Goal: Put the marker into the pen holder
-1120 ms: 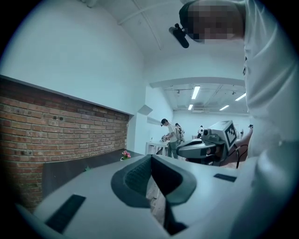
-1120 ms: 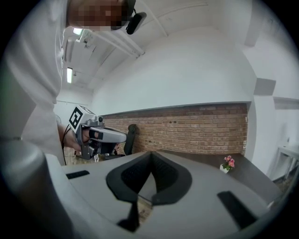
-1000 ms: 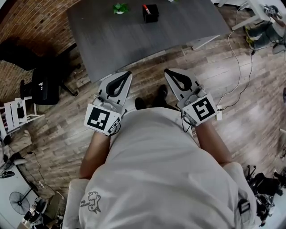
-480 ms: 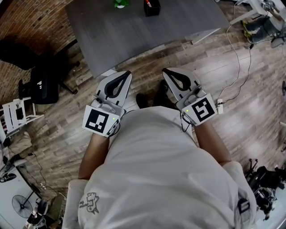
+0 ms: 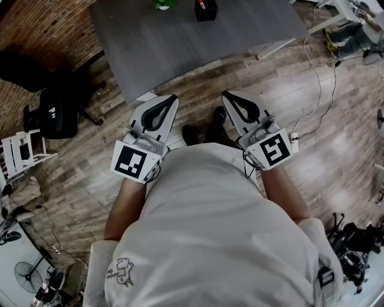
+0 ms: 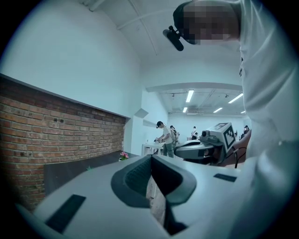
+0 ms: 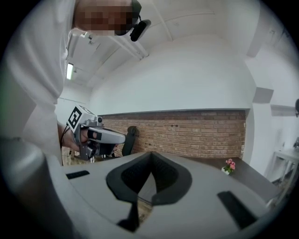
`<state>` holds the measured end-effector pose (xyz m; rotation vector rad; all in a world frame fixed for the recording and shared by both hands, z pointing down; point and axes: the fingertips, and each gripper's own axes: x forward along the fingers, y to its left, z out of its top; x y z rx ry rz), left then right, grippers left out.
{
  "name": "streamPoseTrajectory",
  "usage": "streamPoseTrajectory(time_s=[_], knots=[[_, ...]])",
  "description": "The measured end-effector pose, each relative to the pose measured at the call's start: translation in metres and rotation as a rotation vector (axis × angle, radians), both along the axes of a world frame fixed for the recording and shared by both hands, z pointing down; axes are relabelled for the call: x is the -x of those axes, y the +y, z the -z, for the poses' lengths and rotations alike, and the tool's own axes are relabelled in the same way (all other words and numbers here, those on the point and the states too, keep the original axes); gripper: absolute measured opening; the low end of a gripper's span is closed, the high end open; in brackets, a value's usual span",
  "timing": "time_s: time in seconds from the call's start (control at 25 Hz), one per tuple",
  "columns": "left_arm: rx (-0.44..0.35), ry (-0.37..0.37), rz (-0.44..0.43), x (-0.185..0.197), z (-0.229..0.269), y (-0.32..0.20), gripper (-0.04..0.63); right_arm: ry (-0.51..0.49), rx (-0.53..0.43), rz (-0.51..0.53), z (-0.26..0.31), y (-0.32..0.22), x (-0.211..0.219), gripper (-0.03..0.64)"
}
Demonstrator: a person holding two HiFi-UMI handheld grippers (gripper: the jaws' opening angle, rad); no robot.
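Observation:
A black pen holder (image 5: 205, 11) stands at the far edge of the grey table (image 5: 180, 42), with a red-tipped marker (image 5: 201, 3) sticking out of it. My left gripper (image 5: 170, 99) and right gripper (image 5: 230, 95) are held side by side in front of the person's torso, over the wooden floor and short of the table's near edge. Both are shut, fingertips together, with nothing between them. In the left gripper view the shut left gripper (image 6: 150, 158) points along the table. In the right gripper view the right gripper (image 7: 150, 154) is just as empty.
A small pink-flowered plant (image 5: 162, 5) sits left of the holder. A black office chair (image 5: 57, 114) stands left of the table, and a white cable (image 5: 318, 90) trails over the floor at right. People (image 6: 164, 137) stand far off in the room.
Both grippers have edged slightly toward the table, still shut and empty. The head view has tilted, so the table and holder sit higher in the frame.

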<state>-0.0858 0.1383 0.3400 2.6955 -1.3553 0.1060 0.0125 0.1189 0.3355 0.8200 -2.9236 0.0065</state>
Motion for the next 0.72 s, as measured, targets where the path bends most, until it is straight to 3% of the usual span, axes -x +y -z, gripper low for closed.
streamPoseTrajectory(time_s=[0.28,0.72], knots=[[-0.006,0.01,-0.004,0.0037,0.0008,0.0026,0.011,0.023,-0.038,-0.002,0.0018,0.0021,0.0018,0.005],[-0.023,0.01,-0.017,0.0008,0.0085,0.0045,0.011,-0.005,-0.02,-0.032,0.0083,0.0066,-0.0025,0.005]])
